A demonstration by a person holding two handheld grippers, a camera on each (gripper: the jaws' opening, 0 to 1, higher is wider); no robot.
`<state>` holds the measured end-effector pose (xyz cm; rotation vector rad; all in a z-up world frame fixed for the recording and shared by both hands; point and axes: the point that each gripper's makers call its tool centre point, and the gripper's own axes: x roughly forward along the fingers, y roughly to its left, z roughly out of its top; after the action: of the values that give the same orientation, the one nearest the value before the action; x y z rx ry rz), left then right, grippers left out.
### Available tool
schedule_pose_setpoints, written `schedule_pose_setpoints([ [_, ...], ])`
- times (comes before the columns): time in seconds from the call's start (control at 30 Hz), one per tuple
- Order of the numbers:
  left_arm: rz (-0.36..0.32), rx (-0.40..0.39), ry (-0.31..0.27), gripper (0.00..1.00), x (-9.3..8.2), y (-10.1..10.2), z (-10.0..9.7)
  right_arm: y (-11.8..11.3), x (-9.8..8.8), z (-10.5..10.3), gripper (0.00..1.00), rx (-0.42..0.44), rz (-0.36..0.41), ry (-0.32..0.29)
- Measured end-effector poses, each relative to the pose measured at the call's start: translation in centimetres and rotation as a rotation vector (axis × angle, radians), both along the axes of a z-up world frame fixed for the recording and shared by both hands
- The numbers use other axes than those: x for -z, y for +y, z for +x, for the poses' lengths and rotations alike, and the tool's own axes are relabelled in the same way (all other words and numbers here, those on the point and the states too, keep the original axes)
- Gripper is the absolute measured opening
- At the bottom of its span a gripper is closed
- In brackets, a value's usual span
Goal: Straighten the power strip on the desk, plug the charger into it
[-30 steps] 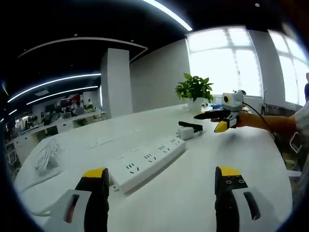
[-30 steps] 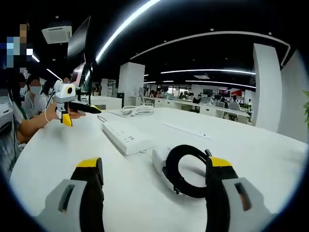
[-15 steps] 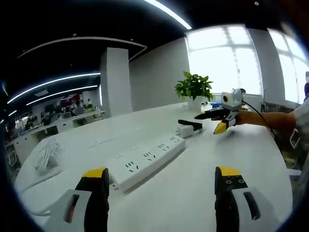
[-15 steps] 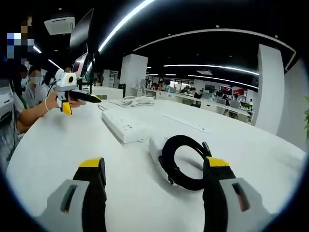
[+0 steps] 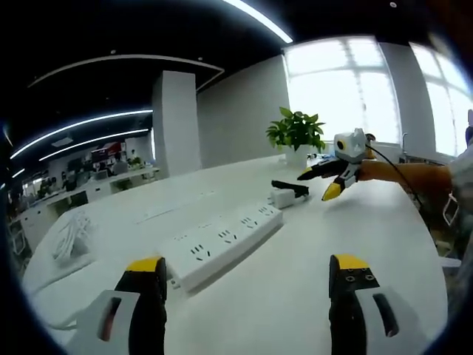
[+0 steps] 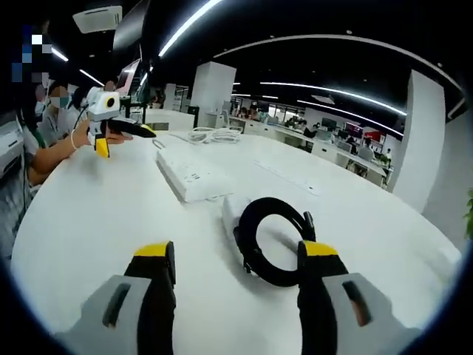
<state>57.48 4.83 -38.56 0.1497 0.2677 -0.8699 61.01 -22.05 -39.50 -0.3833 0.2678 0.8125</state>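
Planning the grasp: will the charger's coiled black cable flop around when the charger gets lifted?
Likely some. The black cable sits in a loose loop beside the white charger, so it may sag and trail. The charger looks blocky and rigid, probably stable between the open right gripper jaws.

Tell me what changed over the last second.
The right tongs closed in on the charger with its coiled black cable, jaws narrowing but open. In the left gripper view they tipped downward. The left tongs, power strip and charger stayed put.

white desk (image 5: pixel 310 244) | power strip (image 5: pixel 222 244) | charger (image 6: pixel 236 218) | coiled cable (image 6: pixel 275 240)
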Motion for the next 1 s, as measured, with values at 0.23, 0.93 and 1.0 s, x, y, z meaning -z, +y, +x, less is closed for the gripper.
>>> schedule_pose_setpoints([
  [0.23, 0.003, 0.002, 0.002, 0.93, 0.1, 0.0, 0.0, 0.0, 1.0, 0.0, 0.59, -0.034, -0.073, 0.064],
  [0.93, 0.008, 0.012, 0.010, 0.92, 0.2, -0.1, -0.2, 0.4, 1.2, 0.5, 0.51, -0.052, -0.137, 0.120],
  [1.0, 0.009, 0.011, 0.011, 0.92, 0.2, -0.1, -0.2, 0.3, 1.2, 0.6, 0.49, -0.050, -0.134, 0.125],
])
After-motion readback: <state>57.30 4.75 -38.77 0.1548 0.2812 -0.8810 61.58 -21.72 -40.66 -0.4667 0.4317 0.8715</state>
